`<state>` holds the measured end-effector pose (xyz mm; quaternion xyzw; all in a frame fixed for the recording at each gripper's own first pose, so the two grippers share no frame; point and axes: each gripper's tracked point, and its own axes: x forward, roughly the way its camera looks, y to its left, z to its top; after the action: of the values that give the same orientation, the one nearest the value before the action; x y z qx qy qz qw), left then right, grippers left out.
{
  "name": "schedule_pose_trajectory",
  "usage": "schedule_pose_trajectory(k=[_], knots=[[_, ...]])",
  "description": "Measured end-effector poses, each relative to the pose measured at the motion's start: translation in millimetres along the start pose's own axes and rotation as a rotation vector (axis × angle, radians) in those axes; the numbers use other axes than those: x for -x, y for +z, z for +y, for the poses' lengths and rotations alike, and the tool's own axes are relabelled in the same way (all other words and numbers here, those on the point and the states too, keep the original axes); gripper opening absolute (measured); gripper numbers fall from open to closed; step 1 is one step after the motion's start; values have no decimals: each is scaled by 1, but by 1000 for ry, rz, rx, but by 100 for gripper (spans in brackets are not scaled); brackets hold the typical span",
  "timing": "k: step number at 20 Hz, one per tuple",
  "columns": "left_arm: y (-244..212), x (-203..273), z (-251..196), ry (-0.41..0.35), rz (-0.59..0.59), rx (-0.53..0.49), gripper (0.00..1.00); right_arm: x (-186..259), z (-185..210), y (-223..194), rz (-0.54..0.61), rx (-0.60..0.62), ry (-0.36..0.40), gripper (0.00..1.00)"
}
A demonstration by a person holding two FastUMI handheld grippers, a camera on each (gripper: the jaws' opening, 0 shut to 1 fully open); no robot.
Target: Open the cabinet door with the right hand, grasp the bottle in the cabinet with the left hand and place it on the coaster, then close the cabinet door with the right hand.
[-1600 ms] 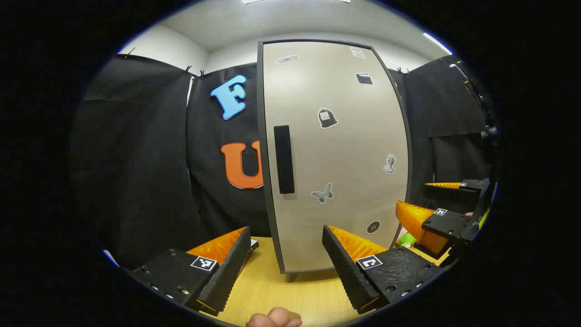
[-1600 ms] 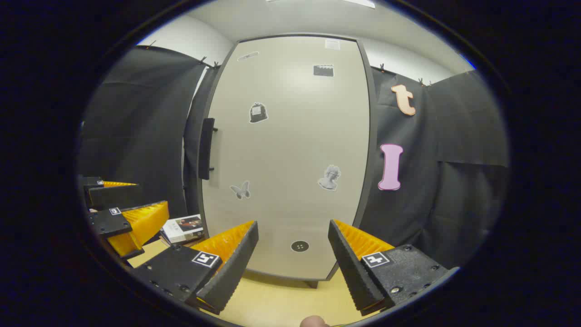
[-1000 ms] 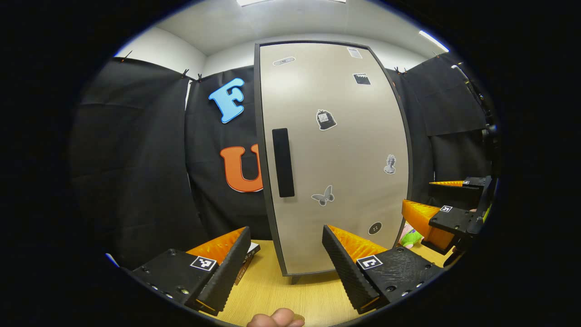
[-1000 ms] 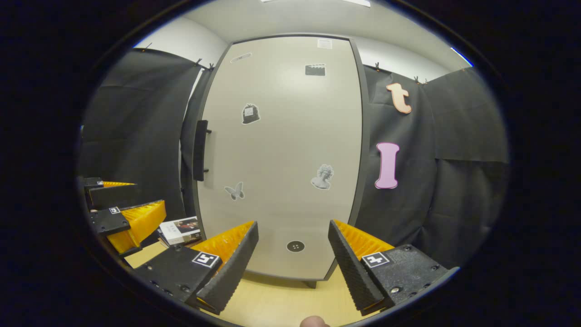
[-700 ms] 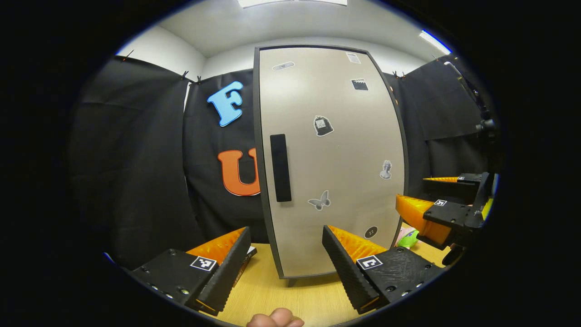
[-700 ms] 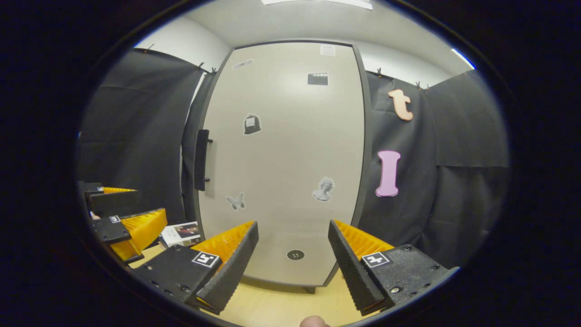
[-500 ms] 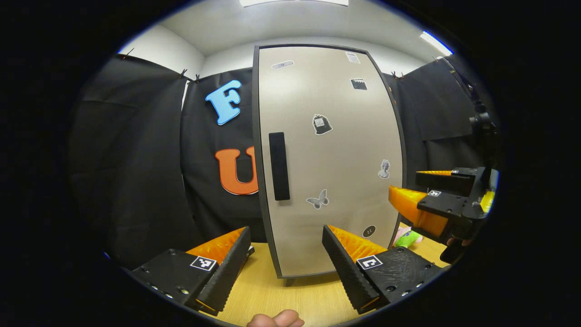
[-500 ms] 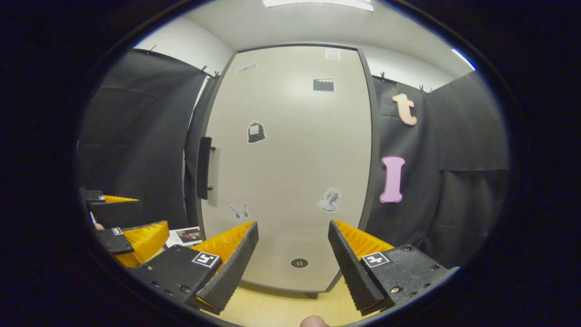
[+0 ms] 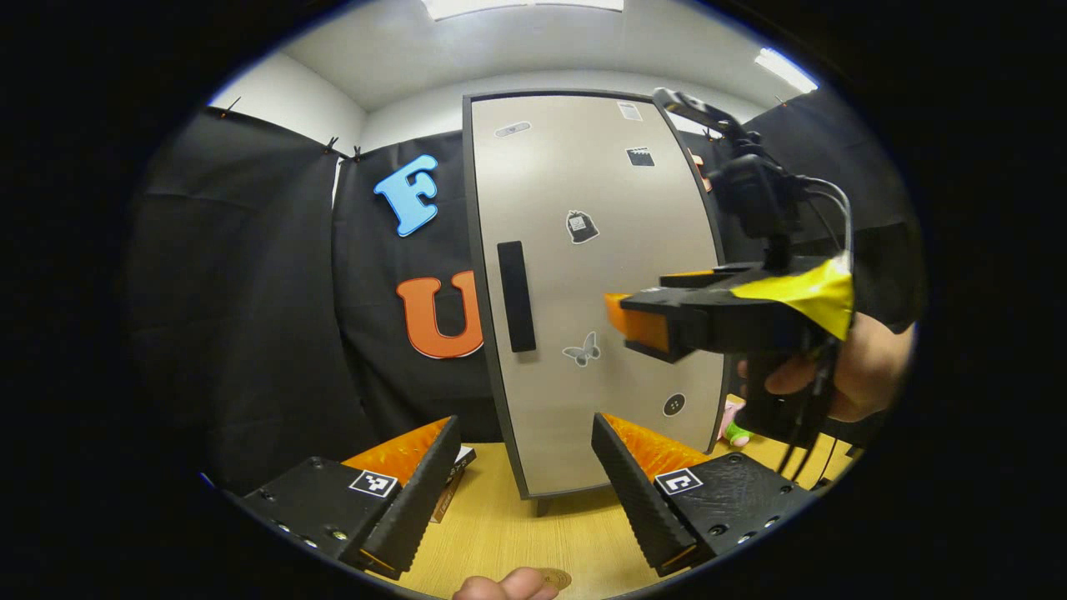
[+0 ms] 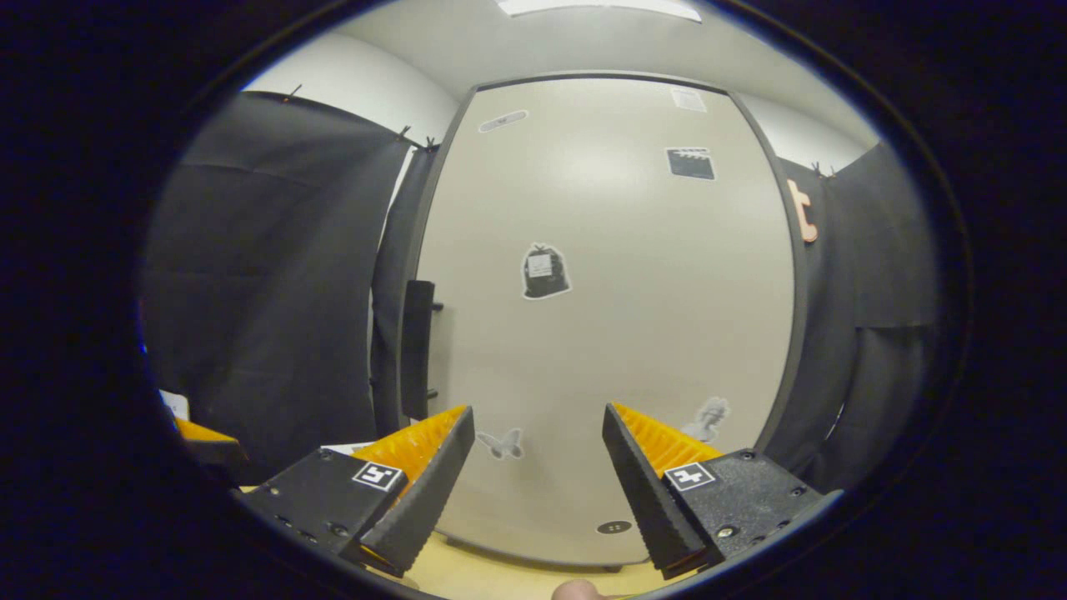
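The tall beige cabinet [image 9: 600, 275] stands on the wooden table with its door [image 10: 617, 333] shut. What is inside is hidden. A black vertical handle [image 9: 517, 296] sits at the door's left edge, and in the right gripper view the handle [image 10: 417, 350] shows side-on. My left gripper [image 9: 525, 467] is open, low over the table in front of the door's lower part. My right gripper [image 10: 538, 467] is open with nothing between its fingers, close to the door. In the left gripper view the right gripper [image 9: 646, 296] is held up by a hand at handle height, right of the handle.
A book [image 9: 454, 471] lies on the table [image 9: 517, 533] left of the cabinet. A small green and pink toy [image 9: 733, 429] sits by the cabinet's right foot. Black cloth walls close in on both sides and behind. Cables hang from the hand [image 9: 859, 375].
My right gripper has risen and moved in closer to the door, shifting left towards the handle. My left gripper has hardly moved. The door stays shut.
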<state>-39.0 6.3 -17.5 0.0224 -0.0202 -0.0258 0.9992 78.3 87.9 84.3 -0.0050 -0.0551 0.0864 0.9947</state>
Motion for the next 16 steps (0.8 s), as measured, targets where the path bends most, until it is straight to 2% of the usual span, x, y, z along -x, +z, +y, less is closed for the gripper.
schedule_pose_trajectory(k=[3, 4, 5, 6, 13, 16], knots=[[-10, 17, -4, -15, 22, 14, 96, -19, 32, 3, 1, 3, 52, 99], [-13, 23, -5, -25, 29, 14, 89, -26, 43, 2, 11, -3, 70, 100], [-17, 30, -4, -29, 44, 8, 89, -32, 53, 1, 20, -17, 93, 99], [-19, 37, -1, -24, 49, 3, 96, -38, 60, 1, 26, -26, 101, 99], [-7, 73, 13, -27, 24, 11, 96, -70, 84, -5, 66, -22, 103, 99], [-9, 75, 16, -35, 17, 13, 96, -74, 87, -26, 160, 26, 79, 99]])
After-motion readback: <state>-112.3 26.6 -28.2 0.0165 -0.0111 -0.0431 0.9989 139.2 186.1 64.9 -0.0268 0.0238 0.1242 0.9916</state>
